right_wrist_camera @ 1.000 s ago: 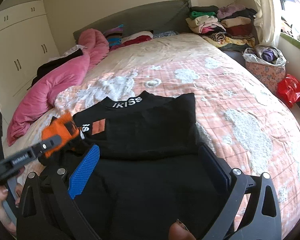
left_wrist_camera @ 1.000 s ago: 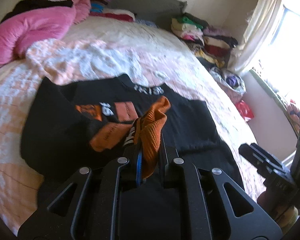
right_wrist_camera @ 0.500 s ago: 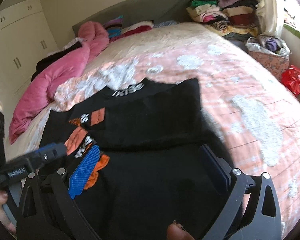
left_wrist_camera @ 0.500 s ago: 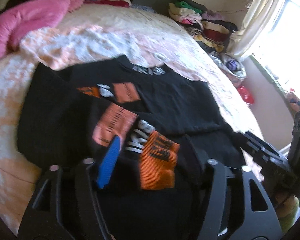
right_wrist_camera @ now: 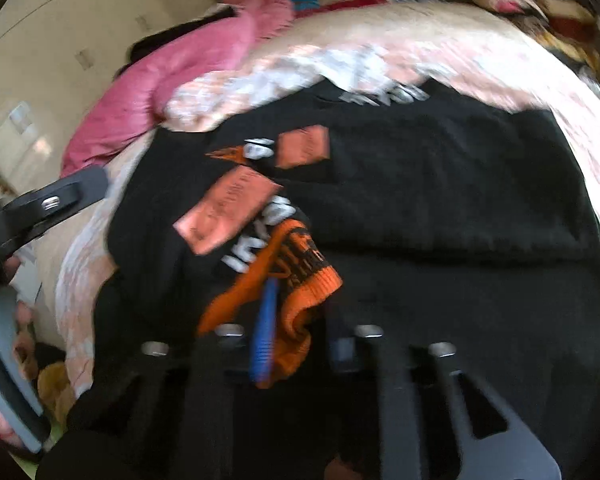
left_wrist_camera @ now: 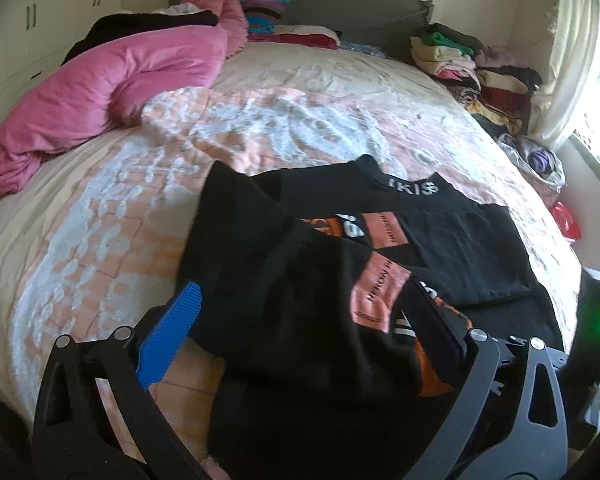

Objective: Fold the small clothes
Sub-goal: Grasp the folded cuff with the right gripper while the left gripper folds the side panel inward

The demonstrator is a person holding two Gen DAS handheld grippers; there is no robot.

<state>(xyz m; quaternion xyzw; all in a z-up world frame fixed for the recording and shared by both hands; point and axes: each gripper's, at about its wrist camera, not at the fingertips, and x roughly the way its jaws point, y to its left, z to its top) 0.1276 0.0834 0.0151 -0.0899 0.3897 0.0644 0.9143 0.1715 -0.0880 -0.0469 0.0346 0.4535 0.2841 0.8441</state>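
Observation:
A black sweater (left_wrist_camera: 440, 236) with orange patches and an orange cuff lies on the bed, both sleeves folded across its front. My left gripper (left_wrist_camera: 300, 316) is open and empty, its jaws wide apart over the sweater's left side. In the right wrist view the sweater (right_wrist_camera: 440, 172) fills the middle and is blurred. My right gripper (right_wrist_camera: 300, 312) has its jaws close together around the orange cuff (right_wrist_camera: 300, 280) of the folded sleeve.
The bed has a peach and white quilt (left_wrist_camera: 100, 240). A pink duvet (left_wrist_camera: 100, 80) lies at the back left. Stacks of folded clothes (left_wrist_camera: 472, 64) stand at the back right by the curtain. A red bag (left_wrist_camera: 566, 220) sits beside the bed.
My left gripper let go of the orange cuff, opened and drew back to the left. My right gripper moved left and closed on the cuff.

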